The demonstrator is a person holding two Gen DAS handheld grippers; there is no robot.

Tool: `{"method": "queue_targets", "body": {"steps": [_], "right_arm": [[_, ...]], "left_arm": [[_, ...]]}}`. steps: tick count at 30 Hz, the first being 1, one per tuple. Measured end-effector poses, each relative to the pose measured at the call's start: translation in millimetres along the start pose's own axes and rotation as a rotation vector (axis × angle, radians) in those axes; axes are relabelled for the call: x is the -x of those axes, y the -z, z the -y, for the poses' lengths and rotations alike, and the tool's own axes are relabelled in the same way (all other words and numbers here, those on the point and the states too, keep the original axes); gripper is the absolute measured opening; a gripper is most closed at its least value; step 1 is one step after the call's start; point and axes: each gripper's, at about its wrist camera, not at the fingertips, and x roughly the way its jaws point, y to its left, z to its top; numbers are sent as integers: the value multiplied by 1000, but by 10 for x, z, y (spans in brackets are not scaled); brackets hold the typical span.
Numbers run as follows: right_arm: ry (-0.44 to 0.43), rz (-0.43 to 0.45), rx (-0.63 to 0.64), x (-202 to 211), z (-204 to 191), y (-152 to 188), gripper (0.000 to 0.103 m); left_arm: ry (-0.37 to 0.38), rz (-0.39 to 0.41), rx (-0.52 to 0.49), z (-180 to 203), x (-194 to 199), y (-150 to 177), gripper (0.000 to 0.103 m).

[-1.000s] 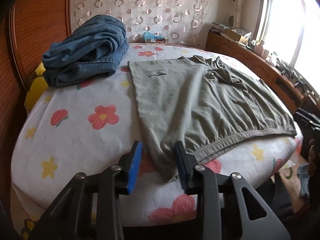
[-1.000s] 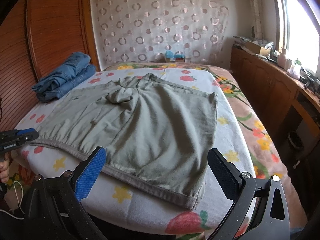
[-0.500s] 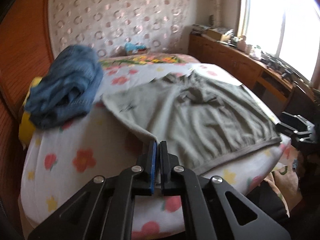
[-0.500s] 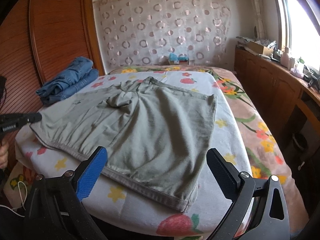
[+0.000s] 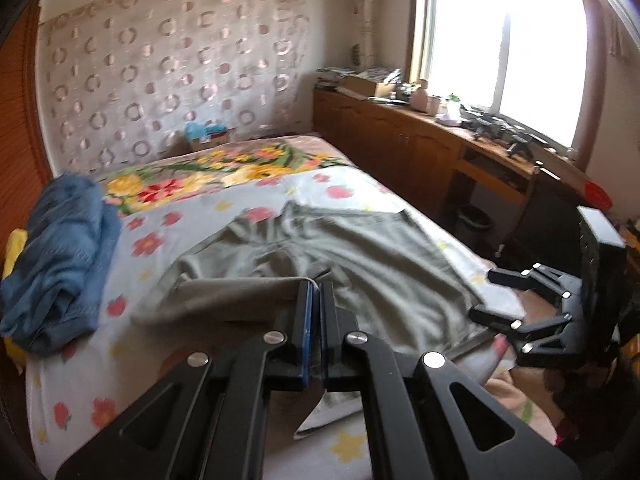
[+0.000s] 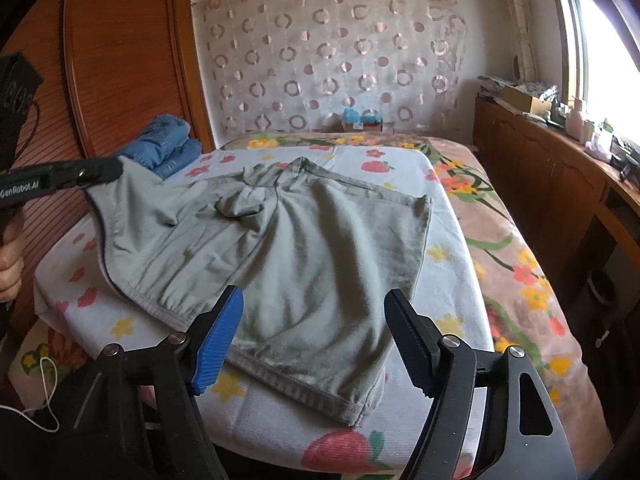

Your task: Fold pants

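Grey-green pants (image 6: 304,248) lie spread on the flowered bed sheet (image 6: 448,280); they also show in the left wrist view (image 5: 380,264). My left gripper (image 5: 316,292) is shut on the pants' left waistband corner and holds it lifted above the bed; in the right wrist view it (image 6: 108,170) shows at the far left with the cloth hanging from it. My right gripper (image 6: 314,308) is open, hovering over the near waistband edge, not touching. It shows in the left wrist view (image 5: 492,296) at the bed's right edge.
Folded blue jeans (image 5: 56,260) lie at the bed's left by the wooden headboard (image 6: 120,60). A wooden cabinet (image 5: 400,148) with clutter runs along the right under the window. A small box (image 6: 360,120) stands at the far end of the bed.
My left gripper closed on the pants' corner and lifted it up off the bed. My right gripper narrowed somewhat and moved forward over the waistband.
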Motion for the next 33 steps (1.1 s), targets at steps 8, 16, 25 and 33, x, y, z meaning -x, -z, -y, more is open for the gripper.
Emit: {"method": "queue_targets", "body": {"steps": [8, 16, 25, 33], "right_arm": [[3, 6, -10, 27, 64, -2, 65], [-13, 9, -17, 34, 50, -19, 64], [-67, -14, 13, -109, -200, -68, 52], [-121, -36, 61, -240, -483, -104, 42]], "left_arm": [[39, 11, -31, 247, -109, -123, 0], [-21, 34, -44, 256, -30, -17, 25], [-69, -23, 5, -116, -59, 319, 40], [-72, -113, 62, -289, -265, 703, 40]]}}
